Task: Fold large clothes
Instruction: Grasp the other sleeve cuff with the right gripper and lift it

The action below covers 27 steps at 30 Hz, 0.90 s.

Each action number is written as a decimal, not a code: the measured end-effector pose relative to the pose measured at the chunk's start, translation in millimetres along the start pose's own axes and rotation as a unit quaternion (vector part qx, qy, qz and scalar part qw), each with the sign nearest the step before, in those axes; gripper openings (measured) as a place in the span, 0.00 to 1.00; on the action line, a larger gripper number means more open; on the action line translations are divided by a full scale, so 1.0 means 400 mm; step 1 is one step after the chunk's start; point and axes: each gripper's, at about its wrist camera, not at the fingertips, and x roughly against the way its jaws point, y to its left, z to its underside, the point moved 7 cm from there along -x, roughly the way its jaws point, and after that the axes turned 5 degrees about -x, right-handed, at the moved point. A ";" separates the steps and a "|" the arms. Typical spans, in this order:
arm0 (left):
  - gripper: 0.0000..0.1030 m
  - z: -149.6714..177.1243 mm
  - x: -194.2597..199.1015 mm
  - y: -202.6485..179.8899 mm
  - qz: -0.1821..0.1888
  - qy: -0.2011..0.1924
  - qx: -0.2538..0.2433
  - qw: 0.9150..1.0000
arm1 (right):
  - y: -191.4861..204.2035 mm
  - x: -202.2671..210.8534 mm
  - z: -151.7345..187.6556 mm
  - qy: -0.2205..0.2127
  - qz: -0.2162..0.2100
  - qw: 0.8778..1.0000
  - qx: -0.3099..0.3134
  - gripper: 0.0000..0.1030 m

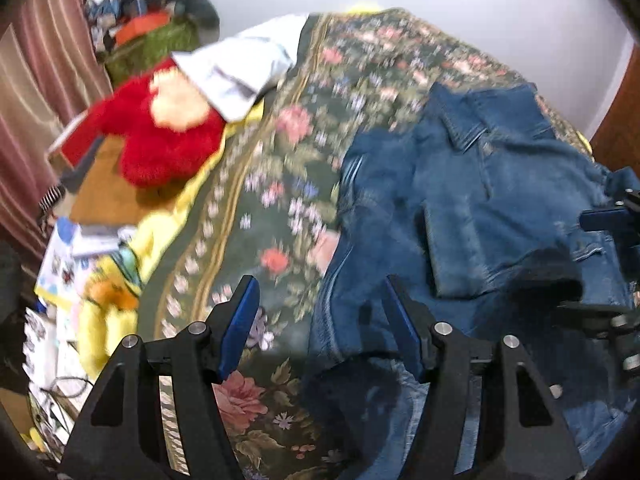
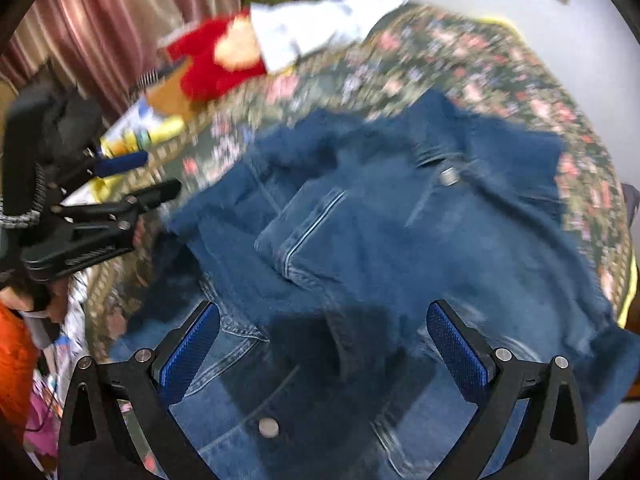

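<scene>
A blue denim jacket with a chest pocket and metal snap buttons (image 2: 360,240) lies spread on the dark green floral bedspread (image 1: 280,152), collar towards the far wall and hem towards the person, so its long axis runs away from both grippers. The left gripper (image 1: 320,320) hangs over the jacket's left border, its blue-padded fingers (image 1: 240,320) set roughly half apart with nothing between them: one finger is above bare bedspread, the other above denim. The right gripper (image 2: 320,344) points steeply down over the near front panel, fingers wide apart and empty, a snap button just below them; it looks the nearer of the two to cloth, though motion blur makes the gap hard to judge. The coming fold likely turns on the sides: the left edge lies directly under the left fingers, while the right sleeve and side stretch away to the right of the right fingers. A red plush toy (image 1: 160,140) and a pale folded cloth (image 1: 248,68) sit at the bed's far left corner, well apart from the jacket.
</scene>
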 end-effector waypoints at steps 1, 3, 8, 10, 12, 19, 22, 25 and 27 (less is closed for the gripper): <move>0.61 0.011 -0.010 -0.003 0.002 0.004 0.000 1.000 | 0.010 -0.035 -0.001 0.012 0.007 1.000 0.007 1.00; 0.61 0.029 -0.044 -0.005 0.001 0.014 -0.004 1.000 | 0.027 -0.105 -0.004 0.034 0.025 0.999 0.023 1.00; 0.62 0.051 -0.094 -0.008 -0.009 0.023 -0.016 1.000 | 0.035 -0.236 -0.020 0.059 0.068 0.995 0.041 1.00; 0.64 0.052 -0.098 -0.011 -0.009 0.016 -0.020 1.000 | 0.039 -0.270 -0.029 0.057 0.084 0.994 0.050 0.95; 0.66 0.055 -0.102 -0.016 -0.015 0.012 -0.031 0.999 | 0.050 -0.288 -0.036 0.042 0.103 0.992 0.066 0.87; 0.72 0.064 -0.114 -0.028 -0.031 0.007 -0.049 0.998 | 0.093 -0.257 -0.018 -0.012 0.102 0.989 0.102 0.34; 0.73 0.063 -0.118 -0.028 -0.033 0.010 -0.048 0.998 | 0.080 -0.207 -0.015 -0.034 0.097 0.990 0.092 0.21; 0.73 0.061 -0.122 -0.027 -0.033 0.013 -0.045 0.998 | 0.034 -0.154 -0.026 -0.040 0.079 0.994 0.058 0.19; 0.73 0.061 -0.123 -0.027 -0.034 0.017 -0.042 0.998 | -0.006 -0.116 -0.039 -0.050 0.078 0.995 0.034 0.19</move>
